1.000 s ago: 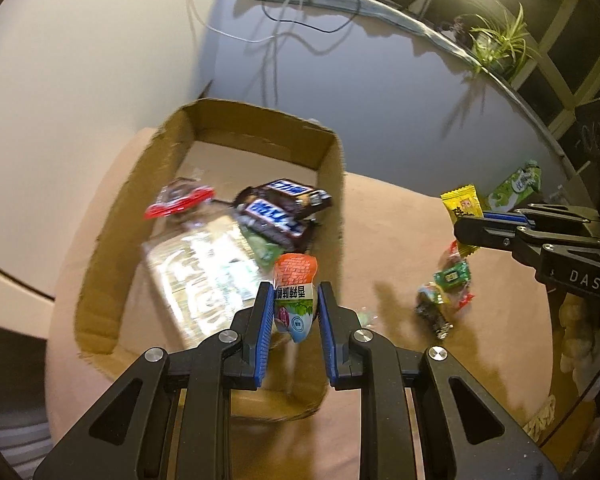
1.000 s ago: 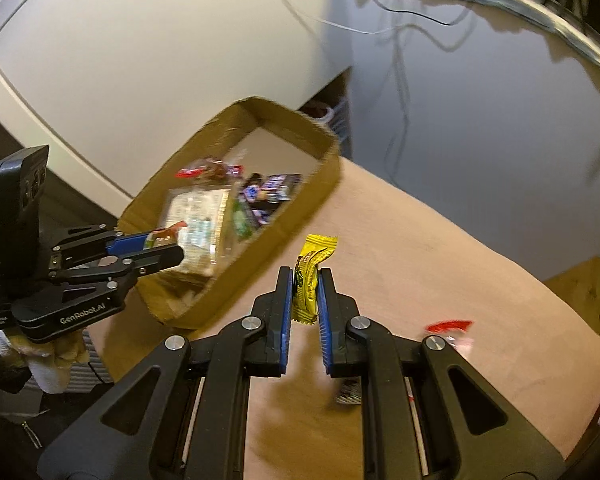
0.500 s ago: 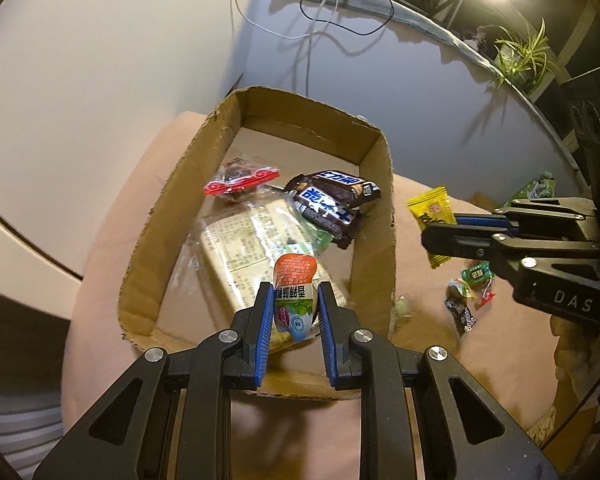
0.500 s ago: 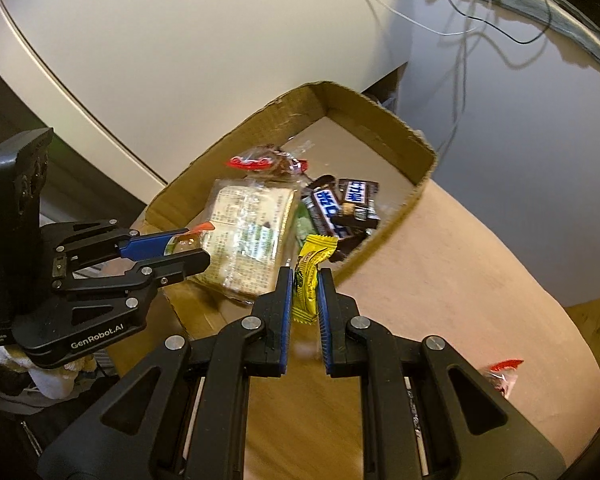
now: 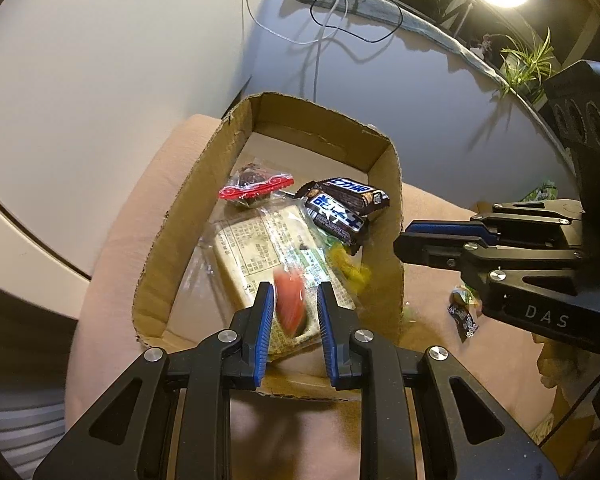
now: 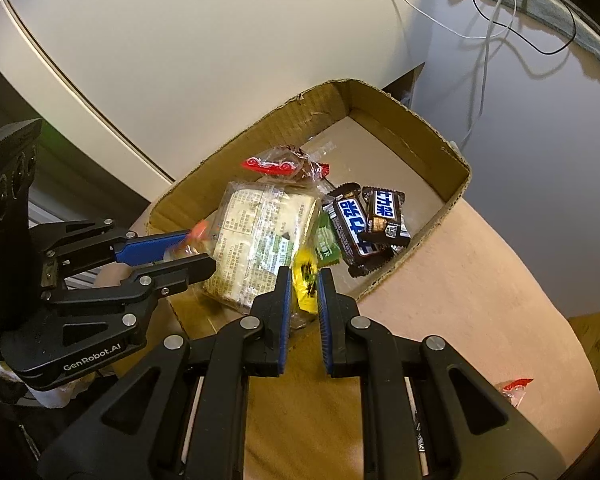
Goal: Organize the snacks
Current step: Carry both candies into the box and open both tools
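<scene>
An open cardboard box [image 5: 396, 184] [image 6: 260, 132] holds a clear biscuit pack [image 5: 260, 248] [image 6: 260, 232], two dark chocolate bars [image 5: 340, 208] [image 6: 364, 220], a red-wrapped snack [image 5: 256, 190] [image 6: 284, 164] and a green packet [image 6: 326, 244]. My left gripper [image 5: 294, 304] [image 6: 200, 248] hangs over the box's near end. An orange-topped packet [image 5: 290, 304] is blurred between its pads, slipping down, with a gap at the right pad. My right gripper [image 6: 303, 284] [image 5: 400, 242] is at the box's right wall, jaws opening. The yellow packet [image 6: 306, 280] [image 5: 350, 268] drops past its fingertips into the box.
The box stands at the left end of a pinkish table top [image 5: 432, 216]. Loose sweets [image 5: 464, 316] lie right of the box, with a red wrapper [image 6: 514, 388] further out. Cables [image 5: 332, 8], a plant [image 5: 528, 64] and a bright lamp are behind.
Both grippers came over the box from the right. The right jaws widened and the yellow packet fell free. The orange-topped packet went blurred and lower between the left pads.
</scene>
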